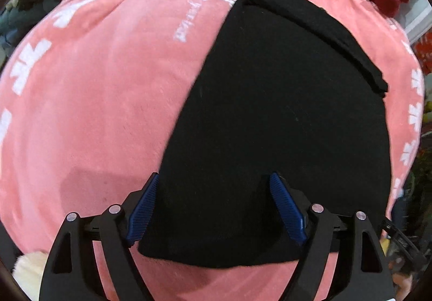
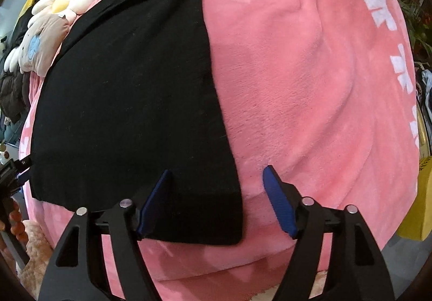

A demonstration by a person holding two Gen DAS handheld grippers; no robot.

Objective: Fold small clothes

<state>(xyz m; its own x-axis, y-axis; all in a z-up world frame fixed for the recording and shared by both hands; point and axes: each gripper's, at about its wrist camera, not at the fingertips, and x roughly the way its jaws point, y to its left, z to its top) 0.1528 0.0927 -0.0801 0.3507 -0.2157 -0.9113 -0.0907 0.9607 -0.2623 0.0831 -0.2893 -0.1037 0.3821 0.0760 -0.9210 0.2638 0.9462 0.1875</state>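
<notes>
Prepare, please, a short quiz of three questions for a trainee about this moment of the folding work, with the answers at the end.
1. True or false: the black garment lies on a pink blanket.
2. The left gripper has its jaws: A) pressed shut on the cloth, B) apart over the garment's near edge, C) out of view.
3. In the right wrist view, which garment corner is between the fingers of the right gripper?

Key
1. True.
2. B.
3. The near right corner: the left finger is over the black cloth, the right finger over bare pink blanket, and the pads do not press the cloth.
</notes>
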